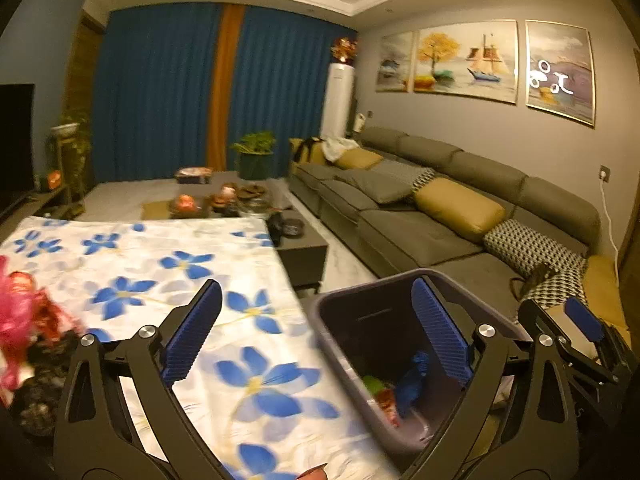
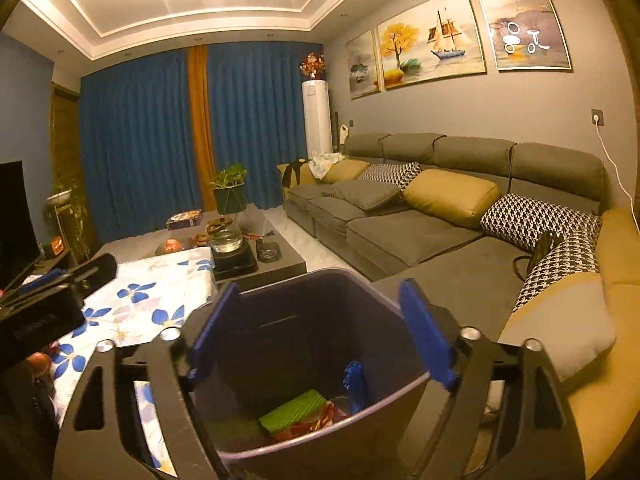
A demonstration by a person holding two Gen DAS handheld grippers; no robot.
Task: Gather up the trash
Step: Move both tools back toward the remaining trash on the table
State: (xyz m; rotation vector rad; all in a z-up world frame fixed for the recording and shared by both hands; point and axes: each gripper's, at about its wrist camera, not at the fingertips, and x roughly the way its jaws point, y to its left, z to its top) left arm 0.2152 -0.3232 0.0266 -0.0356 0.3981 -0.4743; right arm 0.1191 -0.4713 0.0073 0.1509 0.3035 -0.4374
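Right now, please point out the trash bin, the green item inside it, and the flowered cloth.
trash bin point(image 2: 320, 292), right wrist view, far inner wall.
green item point(image 2: 292, 410), right wrist view, its ribbed top.
flowered cloth point(image 1: 168, 256), left wrist view, middle of the fabric.

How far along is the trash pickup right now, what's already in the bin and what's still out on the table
Done: the purple bin already holds a green textured piece, a blue scrap and a reddish wrapper. In hand: nothing; the right tongs hang open over the bin, and the left tongs are open too. Left: pink and red clutter at the edge of the floral tablecloth, blurred.
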